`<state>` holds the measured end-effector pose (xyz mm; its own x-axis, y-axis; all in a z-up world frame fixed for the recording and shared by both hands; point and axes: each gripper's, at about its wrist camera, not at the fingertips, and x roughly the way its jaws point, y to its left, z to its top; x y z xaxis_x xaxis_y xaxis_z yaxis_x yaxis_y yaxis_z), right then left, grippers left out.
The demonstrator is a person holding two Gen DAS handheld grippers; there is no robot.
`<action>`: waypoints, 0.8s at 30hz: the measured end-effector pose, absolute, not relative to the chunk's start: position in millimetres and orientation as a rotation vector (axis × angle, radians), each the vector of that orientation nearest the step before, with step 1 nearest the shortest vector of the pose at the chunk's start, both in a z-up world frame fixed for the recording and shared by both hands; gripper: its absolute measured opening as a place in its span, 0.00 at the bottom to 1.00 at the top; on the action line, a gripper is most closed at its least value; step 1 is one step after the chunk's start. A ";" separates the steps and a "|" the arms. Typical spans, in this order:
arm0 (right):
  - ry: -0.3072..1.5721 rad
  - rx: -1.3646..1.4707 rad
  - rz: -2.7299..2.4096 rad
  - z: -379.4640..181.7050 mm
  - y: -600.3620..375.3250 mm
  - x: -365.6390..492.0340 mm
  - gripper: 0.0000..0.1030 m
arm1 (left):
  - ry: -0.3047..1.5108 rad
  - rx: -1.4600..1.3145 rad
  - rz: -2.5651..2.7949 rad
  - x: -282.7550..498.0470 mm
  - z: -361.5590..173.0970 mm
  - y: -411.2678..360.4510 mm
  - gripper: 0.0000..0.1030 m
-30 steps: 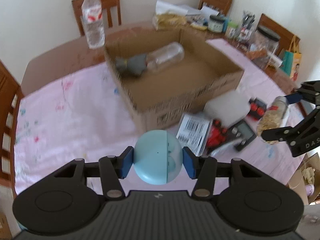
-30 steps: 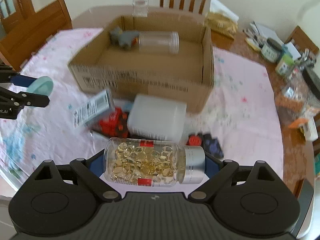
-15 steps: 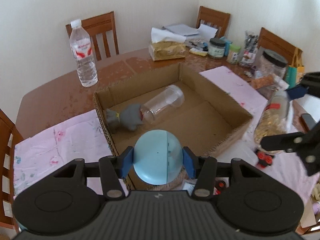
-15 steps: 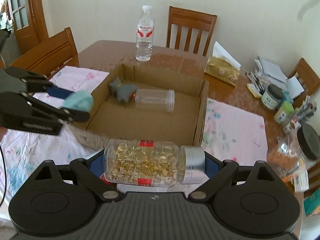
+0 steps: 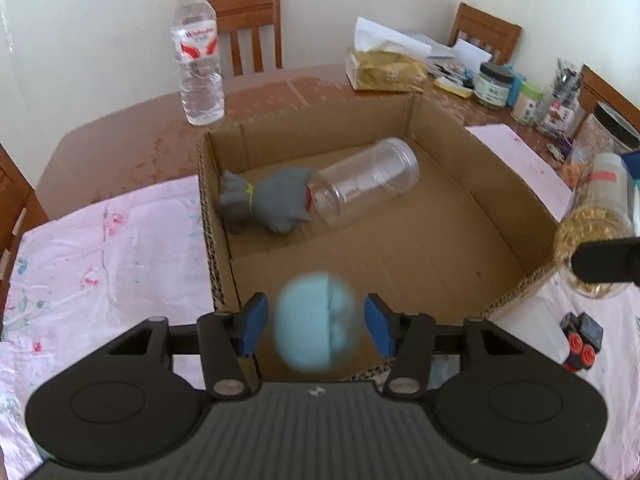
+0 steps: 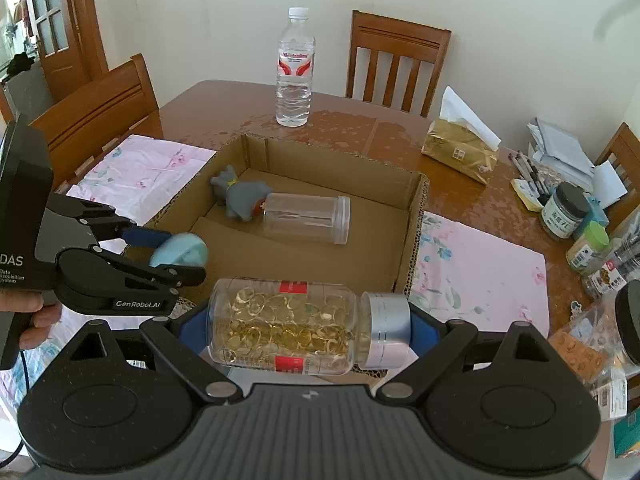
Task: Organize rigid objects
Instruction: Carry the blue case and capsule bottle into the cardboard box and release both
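Two words, seemingly "GenRobot.AI"; left tongs

Blurred pale-blue ball apparently loose over cardboard box, capsule bottle horizontal

The left wrist camera looks forward and down along its own fingers, close above the near rim of the cardboard box, facing the far wall and water bottle. The right wrist camera sits slightly farther back, facing the same way over the box toward the bottle. Both views share the box interior, bottle and tissue pack; each catches the other gripper at its edge.
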<state>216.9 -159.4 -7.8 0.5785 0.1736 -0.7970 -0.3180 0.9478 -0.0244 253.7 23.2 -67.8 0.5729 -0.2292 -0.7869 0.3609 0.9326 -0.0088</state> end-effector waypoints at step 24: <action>0.874 -0.160 0.258 -7.3 -150.4 278.5 1.00 | 0.737 0.140 -0.164 187.7 -21.2 83.4 0.99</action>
<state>278.5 -150.4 -7.3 0.6133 0.1574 -0.7740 -0.2872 0.9573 -0.0330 187.7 83.4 -21.2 0.7289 -0.0996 -0.6773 0.1977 0.9778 0.0690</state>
